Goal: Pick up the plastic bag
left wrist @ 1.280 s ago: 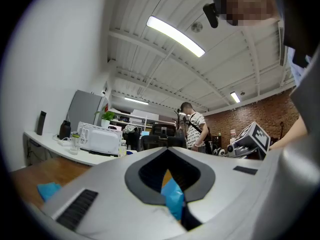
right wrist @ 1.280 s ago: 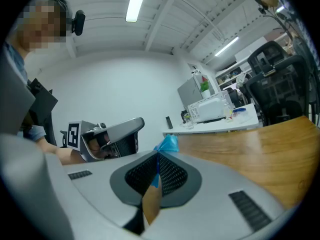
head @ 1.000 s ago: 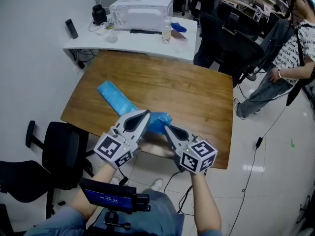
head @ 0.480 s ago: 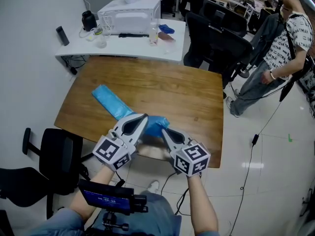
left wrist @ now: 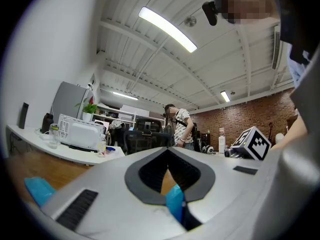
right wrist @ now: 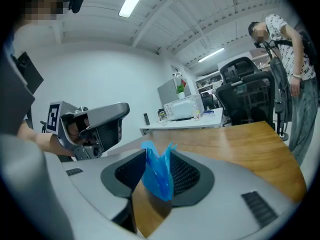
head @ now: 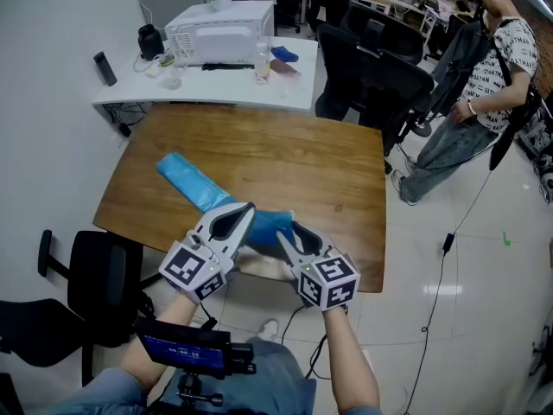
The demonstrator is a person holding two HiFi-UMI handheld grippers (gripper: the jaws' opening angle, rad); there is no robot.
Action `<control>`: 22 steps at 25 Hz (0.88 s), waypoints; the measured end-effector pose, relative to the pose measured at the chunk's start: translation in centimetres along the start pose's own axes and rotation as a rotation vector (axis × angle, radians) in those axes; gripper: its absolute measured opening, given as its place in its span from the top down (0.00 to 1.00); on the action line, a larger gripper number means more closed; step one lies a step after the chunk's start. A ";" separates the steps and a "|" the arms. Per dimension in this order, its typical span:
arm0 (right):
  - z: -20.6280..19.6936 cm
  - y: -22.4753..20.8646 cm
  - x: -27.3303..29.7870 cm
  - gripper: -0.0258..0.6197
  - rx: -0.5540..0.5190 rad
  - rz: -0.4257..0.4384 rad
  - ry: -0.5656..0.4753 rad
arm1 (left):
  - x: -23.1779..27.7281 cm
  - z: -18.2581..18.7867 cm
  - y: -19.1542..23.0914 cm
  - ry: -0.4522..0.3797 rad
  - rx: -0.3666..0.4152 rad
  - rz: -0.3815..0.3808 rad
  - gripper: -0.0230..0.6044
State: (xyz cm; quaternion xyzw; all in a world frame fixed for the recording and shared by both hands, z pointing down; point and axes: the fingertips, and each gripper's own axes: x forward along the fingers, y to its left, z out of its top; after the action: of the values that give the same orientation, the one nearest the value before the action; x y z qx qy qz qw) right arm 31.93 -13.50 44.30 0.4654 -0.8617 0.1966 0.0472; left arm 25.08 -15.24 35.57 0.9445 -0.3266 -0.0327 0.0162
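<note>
Plastic bag (head: 200, 186), blue and long, lies slantwise on the brown wooden tabletop (head: 302, 158). Its far end lies flat toward the left edge and its near end is bunched up by the front edge, where the 2 tools meet over it. The left tool (head: 248, 209) has its jaws closed together, and in the left gripper view a fold of the blue bag (left wrist: 175, 205) is pinched between them low down. The right tool (head: 287, 234) sits just beside it, tilted a little downward. Its jaws have just been opening and stand apart, with a crumpled tuft of the bag (right wrist: 158, 175) upright between them, nearer 1 pad, while a gap showing bare wood runs along the other, so this tool has no hold on it. Each tool carries its cube of square markers on the end toward the person holding it, whose forearms come up from the bottom of the head view. Beyond the tabletop stands a white desk (head: 289, 83) with a white appliance (head: 220, 29) and a few small items I cannot make out. Black office chairs (head: 376, 59) stand to the right of that desk, another black chair (head: 102, 284) is by the tabletop's left side, and a person in a patterned shirt (head: 497, 59) stands on the pale floor at the far right.
</note>
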 end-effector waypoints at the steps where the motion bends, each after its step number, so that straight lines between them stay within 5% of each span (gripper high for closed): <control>1: 0.0 -0.1 -0.1 0.71 0.001 -0.009 -0.005 | -0.1 0.0 0.0 0.000 0.000 0.000 0.95; 22: 1.6 -0.1 -0.6 0.67 0.002 -0.039 -0.087 | -0.4 0.1 0.2 0.009 0.004 0.012 0.95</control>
State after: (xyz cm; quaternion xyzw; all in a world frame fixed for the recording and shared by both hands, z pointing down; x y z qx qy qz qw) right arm 32.51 -13.73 42.70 0.4903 -0.8535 0.1761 0.0128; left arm 24.63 -15.17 35.46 0.9427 -0.3320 -0.0277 0.0160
